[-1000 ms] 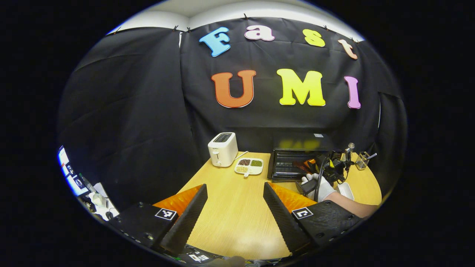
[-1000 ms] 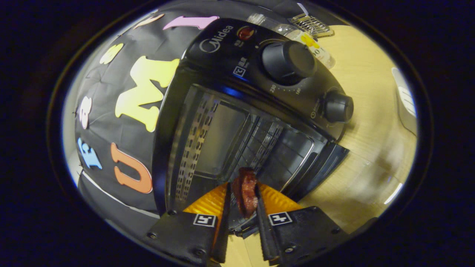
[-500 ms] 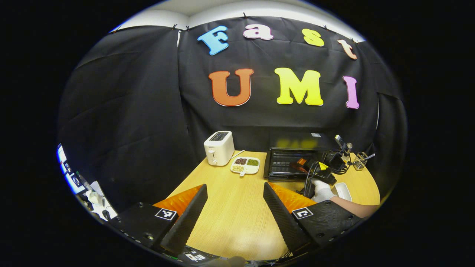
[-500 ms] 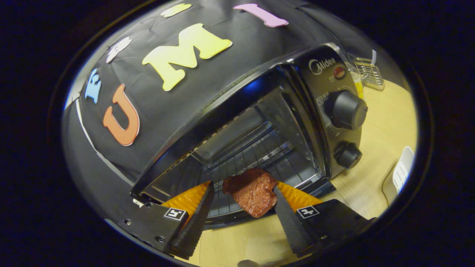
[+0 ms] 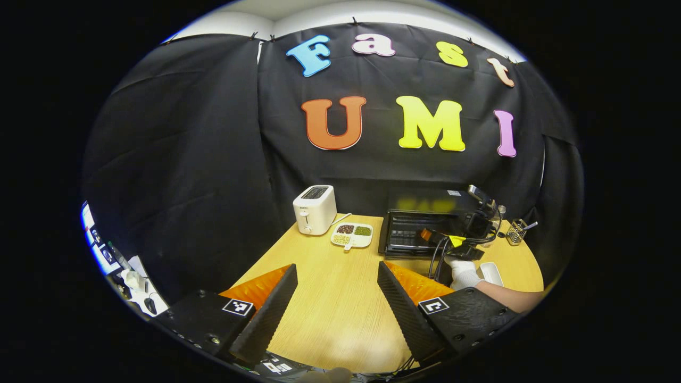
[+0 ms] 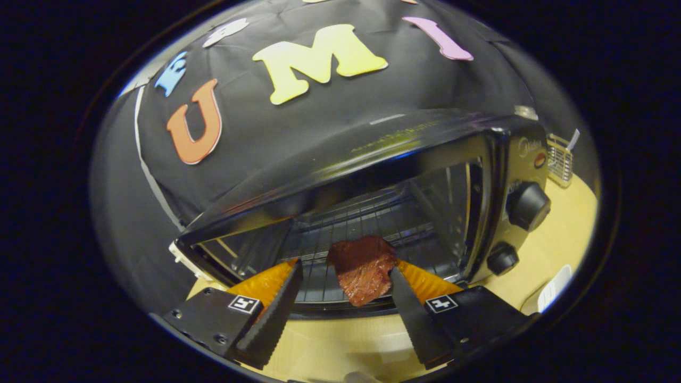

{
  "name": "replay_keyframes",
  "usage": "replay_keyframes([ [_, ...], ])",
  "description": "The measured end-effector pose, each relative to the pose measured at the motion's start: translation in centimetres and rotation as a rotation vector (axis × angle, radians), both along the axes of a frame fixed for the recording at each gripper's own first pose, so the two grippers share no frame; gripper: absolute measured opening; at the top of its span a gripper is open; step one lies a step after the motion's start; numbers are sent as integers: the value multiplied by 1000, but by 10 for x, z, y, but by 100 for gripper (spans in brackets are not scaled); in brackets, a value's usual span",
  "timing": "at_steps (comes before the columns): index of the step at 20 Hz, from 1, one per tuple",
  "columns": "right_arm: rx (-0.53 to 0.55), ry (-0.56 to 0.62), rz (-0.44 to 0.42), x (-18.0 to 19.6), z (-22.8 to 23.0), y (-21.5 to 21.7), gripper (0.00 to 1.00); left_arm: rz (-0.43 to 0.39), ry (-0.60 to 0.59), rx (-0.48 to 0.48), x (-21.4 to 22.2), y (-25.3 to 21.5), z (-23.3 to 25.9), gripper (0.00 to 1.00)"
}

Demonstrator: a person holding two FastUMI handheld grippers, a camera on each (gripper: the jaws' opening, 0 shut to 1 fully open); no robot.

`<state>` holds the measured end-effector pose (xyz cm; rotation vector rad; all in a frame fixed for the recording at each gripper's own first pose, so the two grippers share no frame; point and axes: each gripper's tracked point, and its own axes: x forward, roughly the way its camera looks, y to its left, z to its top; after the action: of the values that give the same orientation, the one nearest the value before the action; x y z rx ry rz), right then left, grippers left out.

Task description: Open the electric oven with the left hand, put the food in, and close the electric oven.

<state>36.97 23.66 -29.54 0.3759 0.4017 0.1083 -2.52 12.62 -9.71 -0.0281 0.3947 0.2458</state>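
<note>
The black electric oven (image 6: 372,154) stands with its door down, and its wire rack (image 6: 367,218) shows inside. A reddish-brown slab of meat (image 6: 364,268) lies at the front of the rack in the oven's mouth. My right gripper (image 6: 345,267) is open around it; the meat sits nearer the right-hand finger, and I cannot tell whether they touch. In the left gripper view the oven (image 5: 425,213) is at the table's far right, with the right gripper (image 5: 452,242) at its opening in a gloved hand (image 5: 463,272). My left gripper (image 5: 336,268) hangs open over the near table, holding nothing.
A white toaster (image 5: 315,210) and a divided dish of grains (image 5: 352,236) stand left of the oven. A small white dish (image 5: 492,274) and a wire utensil holder (image 5: 516,231) are to its right. Two knobs (image 6: 526,205) sit on the oven's right panel.
The right gripper, shut on the meat a second ago, has opened and rolled level; the meat now rests on the rack. The left gripper has barely moved.
</note>
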Motion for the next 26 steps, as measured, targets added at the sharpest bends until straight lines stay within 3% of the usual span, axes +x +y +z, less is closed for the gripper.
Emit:
replay_keyframes([
  [3, -13, 27, 20, -6, -9, 0, 98, -9, -10, 4, -2, -2, 3, 97],
  [6, -125, 45, 45, -14, -17, -11, 95, -15, -11, 6, -1, -2, 4, 97],
  [7, -143, 30, 52, -16, -16, -12, 98, -16, -13, 9, -2, -2, 4, 97],
  [14, -139, -27, 84, -16, 6, 1, 98, -34, -20, 2, -4, -7, 3, 96],
  [18, -121, -35, 74, -34, 18, -8, 98, -45, -45, 5, -6, -9, 8, 97],
  [22, -111, -77, 57, -66, 53, -38, 98, -67, -71, -11, -7, -10, 7, 97],
  [26, -204, -165, 48, -113, 111, -95, 98, -123, -112, -1, -4, -23, 6, 97],
])
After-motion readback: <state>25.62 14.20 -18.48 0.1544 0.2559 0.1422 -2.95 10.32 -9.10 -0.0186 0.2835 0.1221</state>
